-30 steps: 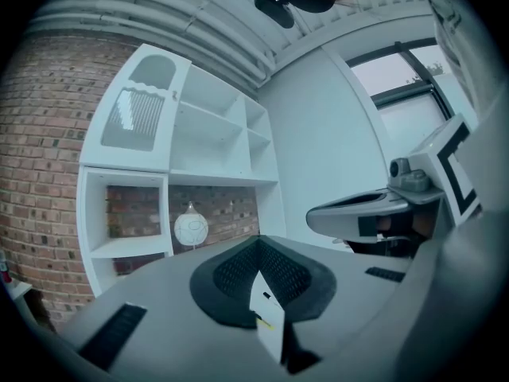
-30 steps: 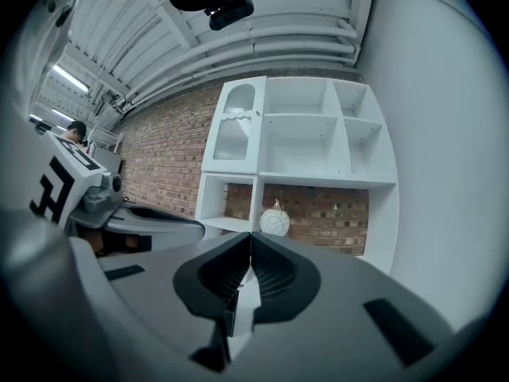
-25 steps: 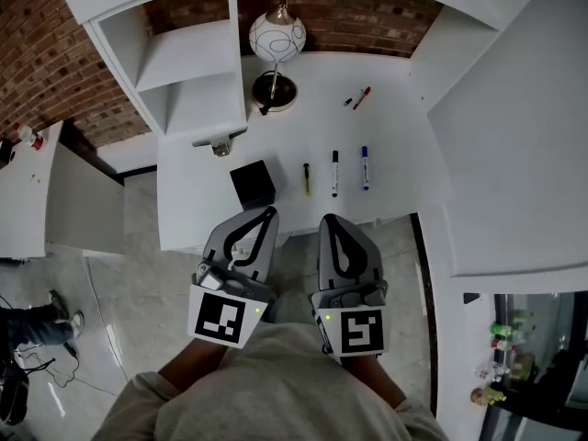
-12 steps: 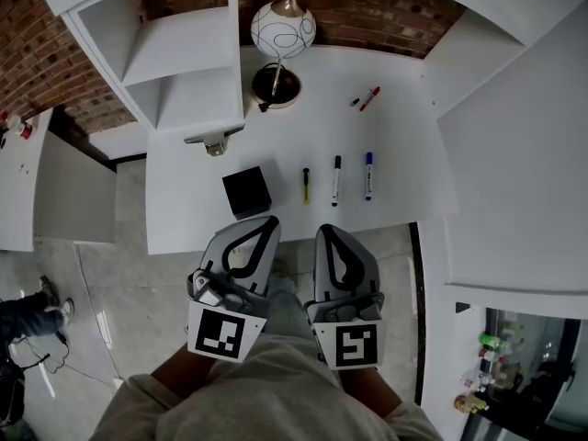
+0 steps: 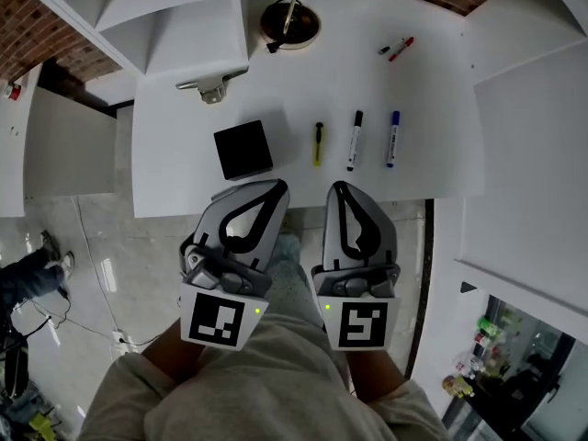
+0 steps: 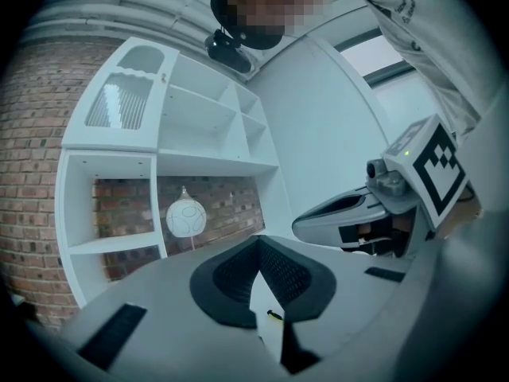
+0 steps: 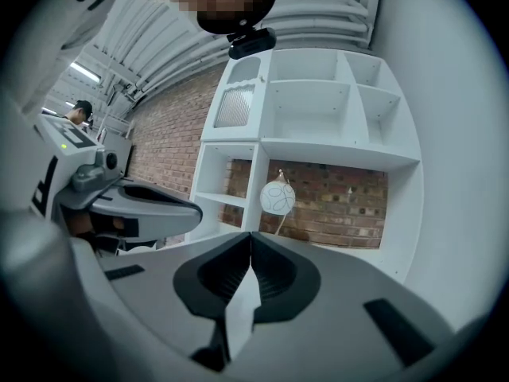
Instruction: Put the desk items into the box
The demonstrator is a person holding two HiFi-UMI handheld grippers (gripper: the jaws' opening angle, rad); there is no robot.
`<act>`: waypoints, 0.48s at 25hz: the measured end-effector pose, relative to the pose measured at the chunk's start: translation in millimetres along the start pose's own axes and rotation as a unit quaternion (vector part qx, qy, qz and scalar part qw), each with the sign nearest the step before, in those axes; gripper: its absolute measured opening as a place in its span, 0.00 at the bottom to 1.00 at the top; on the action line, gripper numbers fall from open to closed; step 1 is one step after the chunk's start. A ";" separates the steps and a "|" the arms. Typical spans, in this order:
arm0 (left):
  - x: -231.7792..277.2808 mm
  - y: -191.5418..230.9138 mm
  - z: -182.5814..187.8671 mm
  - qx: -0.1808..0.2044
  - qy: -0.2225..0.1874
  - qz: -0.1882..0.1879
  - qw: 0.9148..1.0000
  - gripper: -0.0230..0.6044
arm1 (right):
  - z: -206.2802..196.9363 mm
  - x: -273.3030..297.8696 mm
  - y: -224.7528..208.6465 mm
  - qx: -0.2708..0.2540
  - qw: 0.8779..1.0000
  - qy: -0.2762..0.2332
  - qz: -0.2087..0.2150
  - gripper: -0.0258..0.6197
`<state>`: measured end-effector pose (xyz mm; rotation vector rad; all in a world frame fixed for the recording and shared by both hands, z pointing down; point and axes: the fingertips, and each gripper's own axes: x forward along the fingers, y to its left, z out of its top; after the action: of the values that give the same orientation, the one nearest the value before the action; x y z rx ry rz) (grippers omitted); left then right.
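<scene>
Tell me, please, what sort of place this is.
Probably a study or home-office corner: a white desk with markers laid out, white shelving against a brick wall, and a globe table lamp.

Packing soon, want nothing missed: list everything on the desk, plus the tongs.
Square black box: one, black, desk's left front.
Slim yellow pen: one, yellow, right of the box.
Black-capped white marker: one, white, right of the pen.
Blue-capped white marker: one, white, rightmost in row.
Thin red pen: one, red, back right, small black cap beside it.
Round-based table lamp: one, white globe, dark base, back centre.
Small metal fitting: one, silver, by the shelf unit.
White desk: one, white, under these.
Left tongs: one, grey, shut, empty, at the desk's front edge.
Right tongs: one, grey, shut, empty, alongside.
</scene>
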<state>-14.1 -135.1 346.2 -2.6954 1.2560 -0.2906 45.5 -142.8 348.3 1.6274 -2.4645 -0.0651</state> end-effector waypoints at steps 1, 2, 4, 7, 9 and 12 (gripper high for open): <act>3.4 -0.8 -4.3 -0.004 0.002 0.001 1.000 0.04 | -5.2 2.6 -0.4 -0.001 1.000 0.003 0.002 0.07; 7.0 -1.9 -9.3 -0.010 0.006 0.002 1.000 0.04 | -10.6 5.2 -0.7 -0.001 1.000 0.007 0.004 0.07; 14.6 -4.9 -20.1 -0.019 0.015 0.002 1.000 0.04 | -21.1 10.5 -1.9 -0.001 1.000 0.014 0.009 0.07; 26.7 -9.4 -34.6 -0.017 0.031 0.002 0.999 0.04 | -36.5 19.9 -5.3 0.000 1.000 0.025 0.015 0.07; 34.5 -11.2 -44.0 -0.026 0.043 0.004 0.999 0.04 | -46.1 25.8 -9.0 0.003 0.999 0.031 0.019 0.07; 45.0 -13.0 -57.0 -0.040 0.061 0.009 0.997 0.04 | -57.3 34.0 -15.7 0.011 0.999 0.032 0.025 0.07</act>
<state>10.3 -164.6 409.3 -2.7698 1.3520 -0.4155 57.1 -176.3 406.8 1.5508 -2.4632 0.0210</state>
